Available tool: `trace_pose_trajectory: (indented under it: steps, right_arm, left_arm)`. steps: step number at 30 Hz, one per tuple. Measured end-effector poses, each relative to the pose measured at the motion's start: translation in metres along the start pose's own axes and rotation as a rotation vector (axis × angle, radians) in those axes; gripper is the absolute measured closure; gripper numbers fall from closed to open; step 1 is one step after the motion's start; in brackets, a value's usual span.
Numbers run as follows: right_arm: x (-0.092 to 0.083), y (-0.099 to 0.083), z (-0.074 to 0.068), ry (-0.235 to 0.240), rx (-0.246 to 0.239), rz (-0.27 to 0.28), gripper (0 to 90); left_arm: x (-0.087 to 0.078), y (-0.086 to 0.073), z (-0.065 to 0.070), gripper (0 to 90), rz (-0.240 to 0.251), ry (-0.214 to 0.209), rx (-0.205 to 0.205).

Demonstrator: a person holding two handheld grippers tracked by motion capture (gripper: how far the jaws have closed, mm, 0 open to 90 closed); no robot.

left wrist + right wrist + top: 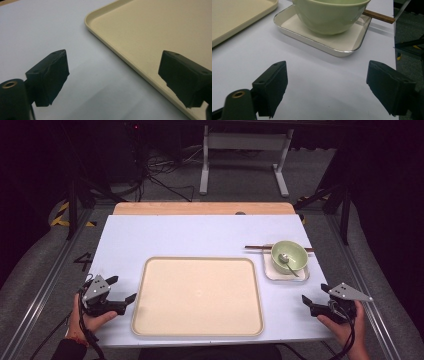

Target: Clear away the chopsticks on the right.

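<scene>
Nothing looks begun; the green bowl (289, 255) sits on its small square plate (272, 271) at the tray's (150, 290) two o'clock, chopsticks (257, 247) behind; left gripper (123, 289) and right gripper (314, 294) both hang spread, empty; all moves remain.

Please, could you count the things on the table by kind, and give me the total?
Tray: 1
Square plate: 1
Green bowl: 1
Spoon, in the bowl: 1
Chopsticks, behind the bowl; they look like one pair: 1
Total: 5
</scene>
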State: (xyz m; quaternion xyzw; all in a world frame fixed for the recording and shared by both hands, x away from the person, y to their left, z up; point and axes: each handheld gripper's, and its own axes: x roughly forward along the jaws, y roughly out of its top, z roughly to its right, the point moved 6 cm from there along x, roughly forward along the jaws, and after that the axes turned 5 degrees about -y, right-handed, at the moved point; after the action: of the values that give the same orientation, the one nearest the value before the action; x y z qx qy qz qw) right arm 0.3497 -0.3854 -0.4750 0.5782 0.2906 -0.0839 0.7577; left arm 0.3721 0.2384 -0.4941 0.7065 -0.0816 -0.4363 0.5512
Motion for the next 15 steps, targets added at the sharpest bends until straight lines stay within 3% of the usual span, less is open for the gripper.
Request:
trace_pose_trajectory:
  steps: [4,10,15]
  right_arm:
    - [0.0011,0.0021,-0.0014,-0.001,-0.015,-0.002,18.0]
    - [0.0033,0.0088,-0.0036,0.005,-0.013,0.006,18.2]
    - [0.0042,0.0092,-0.0017,-0.006,-0.018,0.002,20.6]
  left_arm:
    - [-0.0023,-0.0003,0.0040,11.9,0.007,0.018,0.017]
    - [-0.0067,-0.0010,0.0087,12.3,0.024,0.011,0.032]
    - [-0.0105,0.0016,0.0080,13.2,0.058,0.010,0.019]
